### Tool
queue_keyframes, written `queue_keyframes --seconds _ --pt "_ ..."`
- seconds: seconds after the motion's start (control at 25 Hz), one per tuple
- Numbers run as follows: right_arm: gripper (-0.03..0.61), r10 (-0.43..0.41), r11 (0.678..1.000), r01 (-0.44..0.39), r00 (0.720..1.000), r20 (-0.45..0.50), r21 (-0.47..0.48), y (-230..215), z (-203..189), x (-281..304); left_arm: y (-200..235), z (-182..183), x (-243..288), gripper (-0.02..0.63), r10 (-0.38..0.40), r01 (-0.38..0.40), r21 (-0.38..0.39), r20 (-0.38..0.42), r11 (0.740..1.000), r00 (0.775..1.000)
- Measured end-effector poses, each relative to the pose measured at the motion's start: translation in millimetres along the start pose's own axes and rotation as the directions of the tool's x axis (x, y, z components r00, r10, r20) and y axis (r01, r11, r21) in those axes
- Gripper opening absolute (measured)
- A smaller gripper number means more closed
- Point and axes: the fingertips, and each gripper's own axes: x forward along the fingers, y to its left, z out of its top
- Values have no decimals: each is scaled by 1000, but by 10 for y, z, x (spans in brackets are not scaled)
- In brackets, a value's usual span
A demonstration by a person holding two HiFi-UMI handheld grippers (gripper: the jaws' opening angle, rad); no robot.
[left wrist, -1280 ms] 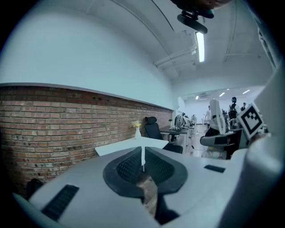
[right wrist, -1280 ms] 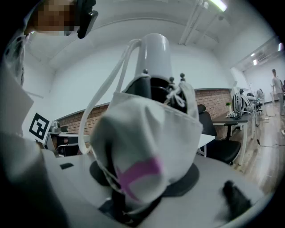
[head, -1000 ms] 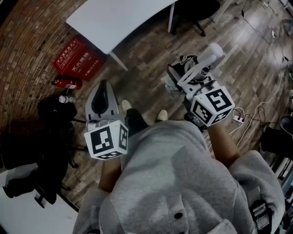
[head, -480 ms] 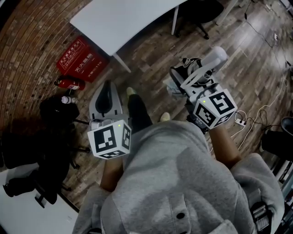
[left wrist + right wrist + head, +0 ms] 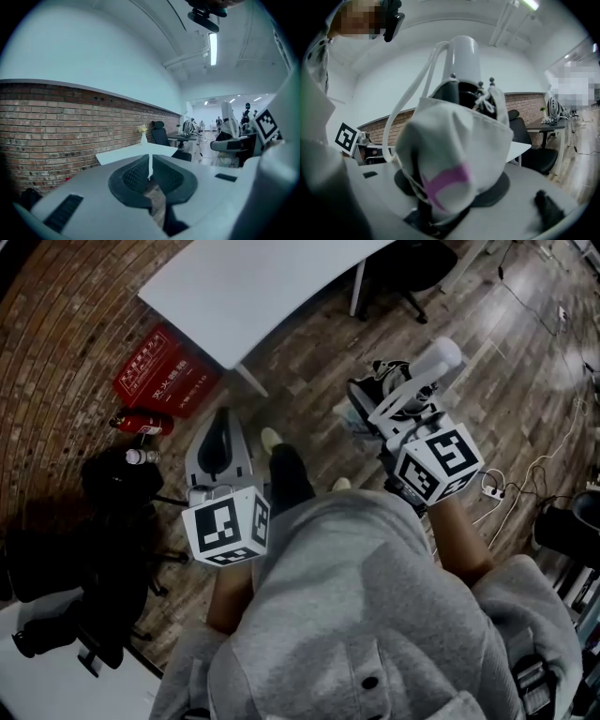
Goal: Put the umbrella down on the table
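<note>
My right gripper (image 5: 389,409) is shut on a folded white umbrella (image 5: 412,390), whose pale handle sticks up and away from me. In the right gripper view the umbrella (image 5: 454,140), with a pink mark and a white strap loop, fills the space between the jaws of the gripper (image 5: 450,197). My left gripper (image 5: 217,432) is held level at the left, jaws together with nothing in them; its dark pads (image 5: 136,178) leave only a thin slit. The white table (image 5: 253,287) stands ahead beside the brick wall and also shows in the left gripper view (image 5: 136,152).
A red fire-extinguisher box (image 5: 164,371) and an extinguisher (image 5: 141,421) sit on the wooden floor left of the table. A dark chair with bags (image 5: 112,493) is at my left. A black office chair (image 5: 403,263) stands behind the table; a power strip with cables (image 5: 492,486) lies at right.
The person has stepped forward; the table sits a little nearer and lower in the head view. Both grippers advanced with the body, and the umbrella stays gripped.
</note>
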Motion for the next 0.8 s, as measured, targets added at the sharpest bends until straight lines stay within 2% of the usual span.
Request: queue_keyframes --seconds 0.6,0.8 --pt "222 17 1000 -17 999 -37 5 -231 153 932 457 70 770 32 -11 10 -33 -40 999 999" --pt "222 27 1000 -27 999 -44 2 -210 189 1348 771 88 1003 32 9 -9 -6 -46 1000 999"
